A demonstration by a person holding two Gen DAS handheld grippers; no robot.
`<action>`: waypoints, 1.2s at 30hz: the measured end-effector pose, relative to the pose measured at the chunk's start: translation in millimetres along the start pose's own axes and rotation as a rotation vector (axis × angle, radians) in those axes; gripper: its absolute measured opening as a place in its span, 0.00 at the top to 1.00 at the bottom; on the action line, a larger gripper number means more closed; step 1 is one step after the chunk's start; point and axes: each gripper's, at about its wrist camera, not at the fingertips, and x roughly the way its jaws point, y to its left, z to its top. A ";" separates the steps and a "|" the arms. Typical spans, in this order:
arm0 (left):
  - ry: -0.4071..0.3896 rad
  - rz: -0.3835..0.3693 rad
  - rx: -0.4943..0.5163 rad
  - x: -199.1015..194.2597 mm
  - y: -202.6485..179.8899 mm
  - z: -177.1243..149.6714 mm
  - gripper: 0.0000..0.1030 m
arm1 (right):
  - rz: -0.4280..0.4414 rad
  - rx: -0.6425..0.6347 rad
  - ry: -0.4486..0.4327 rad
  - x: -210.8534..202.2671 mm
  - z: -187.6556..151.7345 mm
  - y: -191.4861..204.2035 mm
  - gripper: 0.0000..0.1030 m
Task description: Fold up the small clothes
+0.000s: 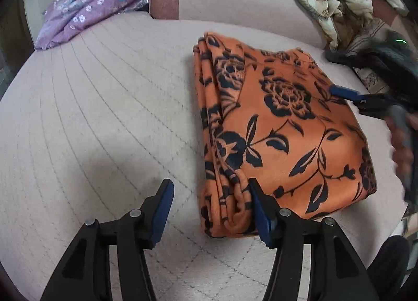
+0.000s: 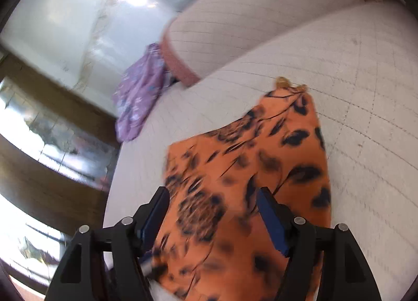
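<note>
Orange floral garment (image 1: 282, 128) lies folded on the quilted sofa seat (image 1: 104, 118); left gripper (image 1: 211, 207) spread wide, empty — right gripper (image 2: 213, 212) likewise released; no legible writing.

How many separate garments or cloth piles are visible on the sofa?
3: the folded orange floral garment on the seat, the purple floral garment at the far left corner, and a crumpled cream pile at the far right. More may be hidden there.
</note>
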 end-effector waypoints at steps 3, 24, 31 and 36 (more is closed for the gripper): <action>-0.008 0.002 -0.006 -13.4 0.4 1.4 0.42 | -0.024 0.085 0.025 19.5 5.1 -17.0 0.28; -0.107 0.093 -0.036 -84.3 -1.9 -15.6 0.34 | 0.009 -0.077 0.040 -32.7 -110.9 39.0 0.24; -0.130 0.115 -0.035 -98.1 -4.7 -19.1 0.31 | -0.009 -0.103 0.058 -36.7 -125.1 40.7 0.24; -0.131 0.114 -0.046 -105.1 -7.7 -19.8 0.31 | -0.052 -0.120 0.105 -18.8 -129.5 34.1 0.21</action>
